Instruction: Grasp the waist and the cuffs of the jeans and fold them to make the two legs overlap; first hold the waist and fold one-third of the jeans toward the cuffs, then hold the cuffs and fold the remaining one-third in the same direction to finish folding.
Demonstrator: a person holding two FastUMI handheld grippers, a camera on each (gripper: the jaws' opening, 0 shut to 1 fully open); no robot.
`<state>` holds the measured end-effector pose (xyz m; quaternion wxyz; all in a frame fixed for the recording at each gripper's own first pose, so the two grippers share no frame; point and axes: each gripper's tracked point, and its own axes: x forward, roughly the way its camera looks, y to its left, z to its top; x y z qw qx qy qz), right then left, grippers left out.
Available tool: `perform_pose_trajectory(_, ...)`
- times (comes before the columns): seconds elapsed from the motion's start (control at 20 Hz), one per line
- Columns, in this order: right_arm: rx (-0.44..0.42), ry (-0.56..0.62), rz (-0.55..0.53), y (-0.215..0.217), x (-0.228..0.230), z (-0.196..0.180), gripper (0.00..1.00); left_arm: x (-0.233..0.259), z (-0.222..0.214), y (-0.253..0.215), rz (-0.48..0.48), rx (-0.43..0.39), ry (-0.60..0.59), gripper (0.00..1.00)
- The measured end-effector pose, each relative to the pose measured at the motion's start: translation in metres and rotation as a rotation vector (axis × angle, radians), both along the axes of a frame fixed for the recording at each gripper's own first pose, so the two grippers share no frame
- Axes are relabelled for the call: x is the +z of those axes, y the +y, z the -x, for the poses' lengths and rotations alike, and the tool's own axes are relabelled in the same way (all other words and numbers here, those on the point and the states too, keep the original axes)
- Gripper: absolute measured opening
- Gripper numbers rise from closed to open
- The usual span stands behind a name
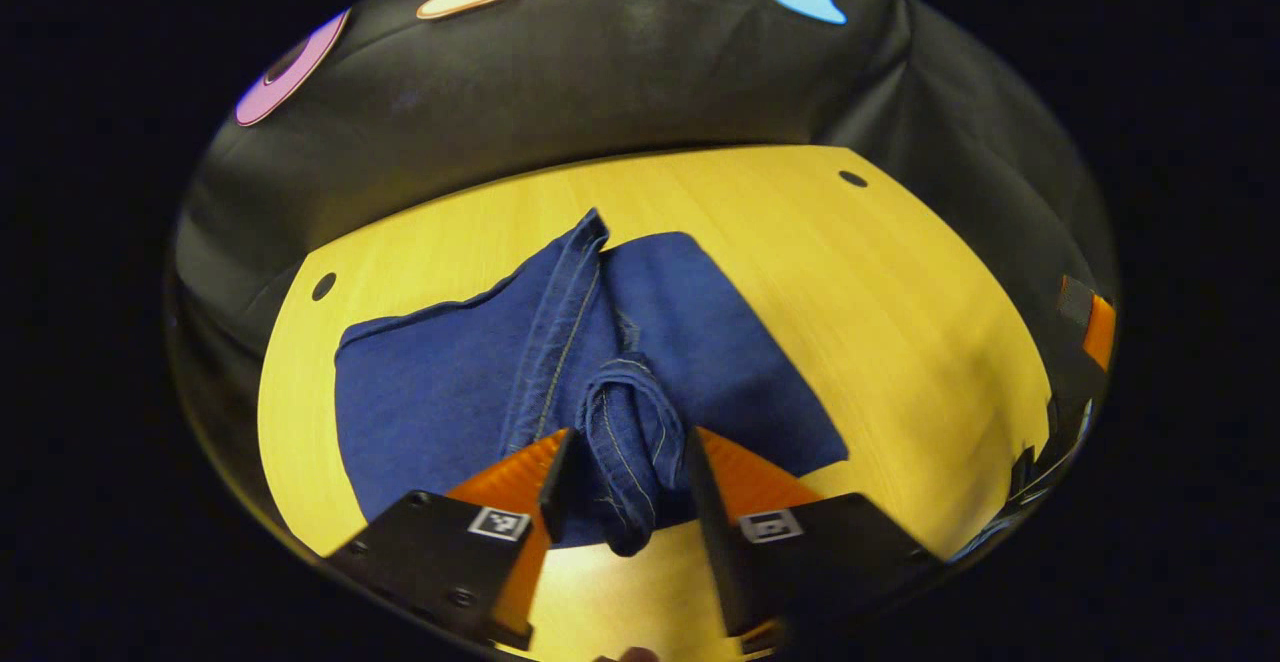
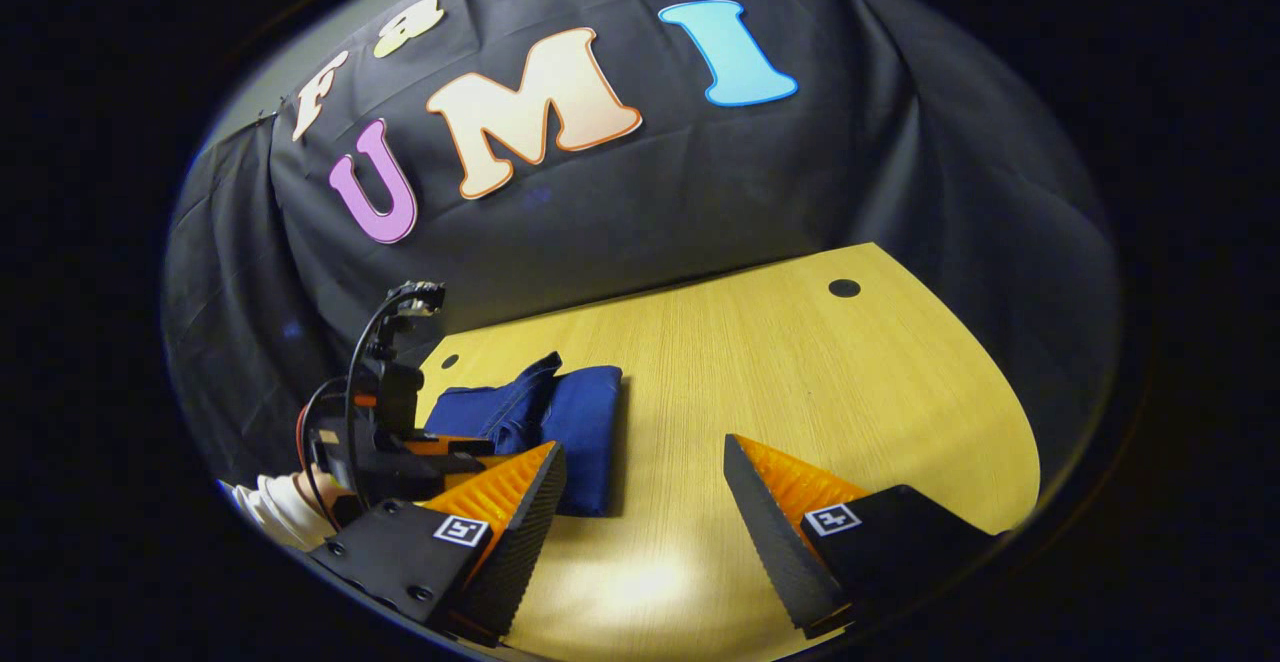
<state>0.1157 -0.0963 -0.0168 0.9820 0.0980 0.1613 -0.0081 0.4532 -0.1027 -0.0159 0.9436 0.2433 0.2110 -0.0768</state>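
The dark blue jeans [image 1: 450,392] lie as a folded stack on the yellow wooden table [image 1: 880,282]. A bunched fold of denim with a stitched hem rises from the stack's near edge into my left gripper [image 1: 628,434], which is shut on it; a bit of cloth hangs below the fingers. In the right gripper view the jeans [image 2: 585,422] sit at the table's left end, with the left gripper [image 2: 400,442] and a white sleeve [image 2: 275,507] beside them. My right gripper [image 2: 643,444] is open over bare table [image 2: 800,372], to the right of the jeans, holding nothing.
The table has small round holes near its corners [image 1: 853,179] [image 2: 844,288]. Black cloth walls close in behind and beside it. Bare wood stretches to the right of the jeans.
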Motion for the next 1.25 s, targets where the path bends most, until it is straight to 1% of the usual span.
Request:
perform_pose_trajectory(0.1,-0.041,-0.021,-0.004,0.004,0.007,0.01,0.99,0.004,0.014,-0.008,0.052,-0.025,-0.024,0.87)
perform_pose_trajectory(0.15,-0.066,-0.035,-0.005,0.007,0.01,0.015,0.98,0.009,0.022,-0.011,0.083,-0.04,-0.043,0.9)
perform_pose_trajectory(0.25,-0.118,-0.049,-0.003,0.02,0.012,0.025,0.98,0.025,0.042,-0.008,0.13,-0.059,-0.089,0.89)
perform_pose_trajectory(0.3,-0.134,-0.059,-0.009,0.03,0.014,0.031,0.98,0.032,0.054,-0.001,0.138,-0.066,-0.109,0.9)
perform_pose_trajectory(0.35,-0.138,-0.07,-0.018,0.045,0.016,0.035,0.98,0.041,0.065,0.008,0.141,-0.076,-0.132,0.93)
perform_pose_trajectory(0.5,-0.157,-0.102,-0.039,0.084,0.017,0.048,0.98,0.061,0.094,0.043,0.121,-0.111,-0.179,0.93)
perform_pose_trajectory(0.6,-0.147,-0.135,-0.073,0.116,0.021,0.054,0.98,0.071,0.111,0.067,0.109,-0.122,-0.197,0.93)
perform_pose_trajectory(0.7,-0.143,-0.173,-0.103,0.143,0.025,0.059,0.98,0.08,0.124,0.086,0.131,-0.125,-0.222,0.95)
perform_pose_trajectory(0.8,-0.135,-0.19,-0.113,0.166,0.022,0.06,0.98,0.087,0.134,0.104,0.167,-0.122,-0.235,0.95)
perform_pose_trajectory(0.9,-0.129,-0.185,-0.089,0.183,0.014,0.063,0.98,0.091,0.139,0.121,0.189,-0.112,-0.233,0.95)
perform_pose_trajectory(1.1,-0.111,-0.172,-0.066,0.206,0.005,0.067,0.98,0.104,0.139,0.15,0.207,-0.087,-0.25,0.95)
perform_pose_trajectory(1.25,-0.105,-0.169,-0.06,0.213,0.005,0.069,0.98,0.11,0.14,0.166,0.231,-0.06,-0.25,0.96)
